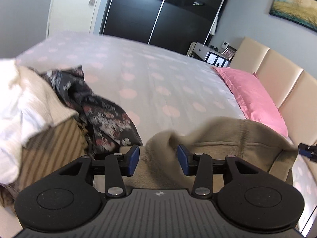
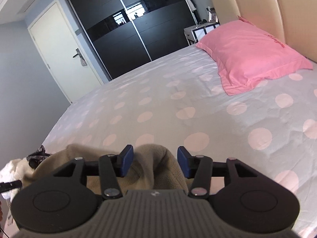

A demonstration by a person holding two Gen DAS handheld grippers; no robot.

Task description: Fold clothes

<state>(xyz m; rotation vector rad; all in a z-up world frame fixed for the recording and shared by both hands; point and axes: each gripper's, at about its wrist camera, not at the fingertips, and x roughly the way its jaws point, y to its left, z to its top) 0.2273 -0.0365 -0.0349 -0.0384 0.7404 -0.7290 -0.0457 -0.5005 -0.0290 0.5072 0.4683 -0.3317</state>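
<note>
A beige fleece garment (image 1: 227,136) lies bunched on the near part of the bed. In the left wrist view a ridge of it runs between the blue pads (image 1: 134,158) of my left gripper (image 1: 158,158), whose jaws stand apart without pinching the cloth. In the right wrist view another fold of the fleece (image 2: 95,154) bulges up between the pads (image 2: 183,164) of my right gripper (image 2: 154,161), which is also open around it. The right gripper's tip (image 1: 308,150) shows at the far right of the left wrist view, beyond the fleece's edge.
A heap of clothes lies left of the fleece: a dark floral garment (image 1: 99,115), a cream knit (image 1: 33,99) and a beige striped piece (image 1: 51,144). The dotted bedsheet (image 2: 178,103) stretches ahead. A pink pillow (image 2: 249,55) rests by the padded headboard (image 2: 257,4).
</note>
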